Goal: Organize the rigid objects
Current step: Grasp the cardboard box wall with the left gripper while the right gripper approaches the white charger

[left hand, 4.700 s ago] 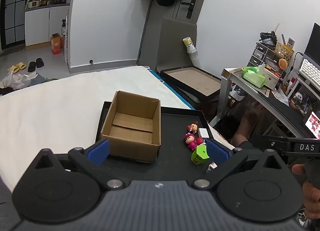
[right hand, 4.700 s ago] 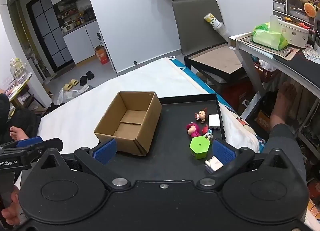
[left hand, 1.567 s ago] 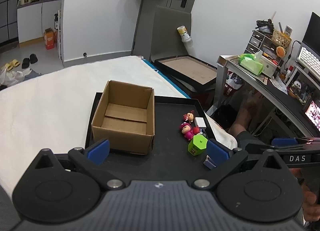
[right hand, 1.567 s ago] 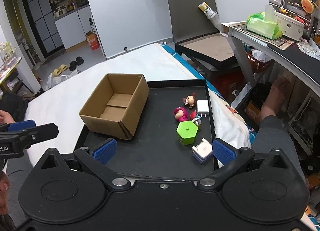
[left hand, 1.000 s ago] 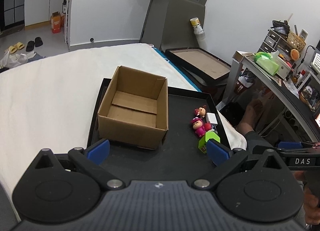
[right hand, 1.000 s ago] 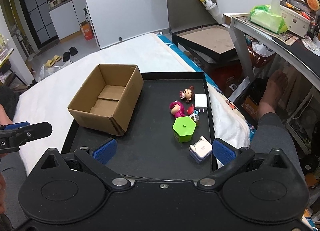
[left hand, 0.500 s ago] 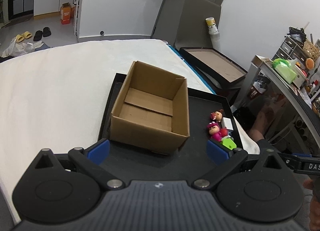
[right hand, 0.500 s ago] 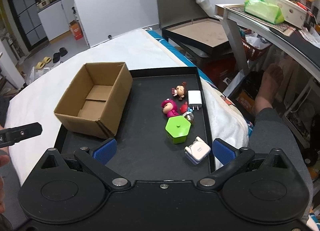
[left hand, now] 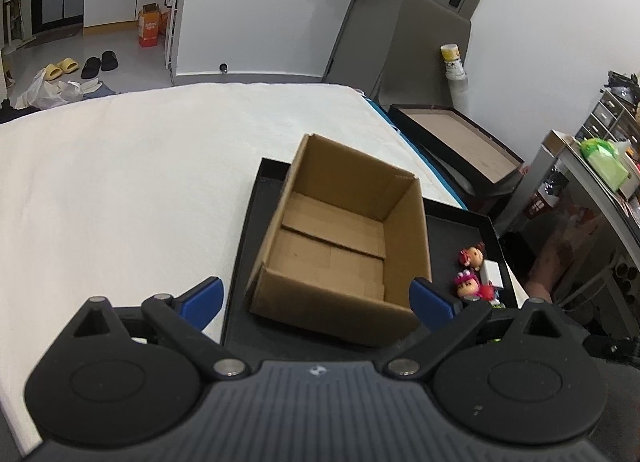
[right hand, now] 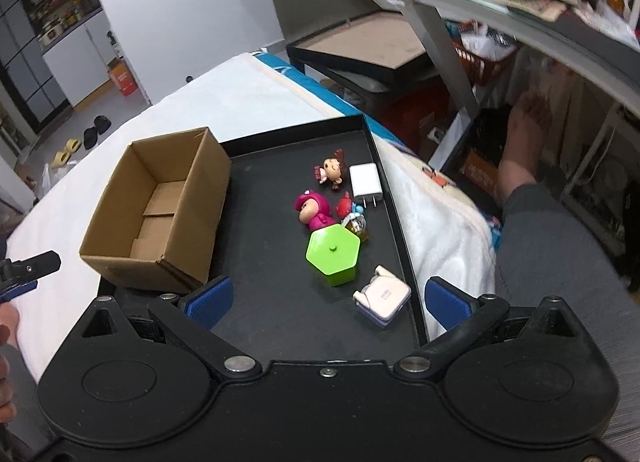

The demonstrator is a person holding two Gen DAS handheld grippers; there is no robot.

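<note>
Right gripper [right hand: 326, 300] nearer the toys — fingers spread wide, empty, green hexagonal container [right hand: 333, 250] dead ahead on the black tray [right hand: 400, 222]. Left gripper [left hand: 316, 298] likewise spread — facing the empty cardboard box [left hand: 340, 238].

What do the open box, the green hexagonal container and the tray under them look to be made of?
Box: plain brown corrugated cardboard, matte, with folded bottom flaps and a visible seam edge.
Green hexagonal container: likely moulded plastic, with uniform bright colour, a slight sheen and a small nub on the lid.
Tray: black and matte, with a thin raised rim; plastic or coated board, cannot tell which.
</note>
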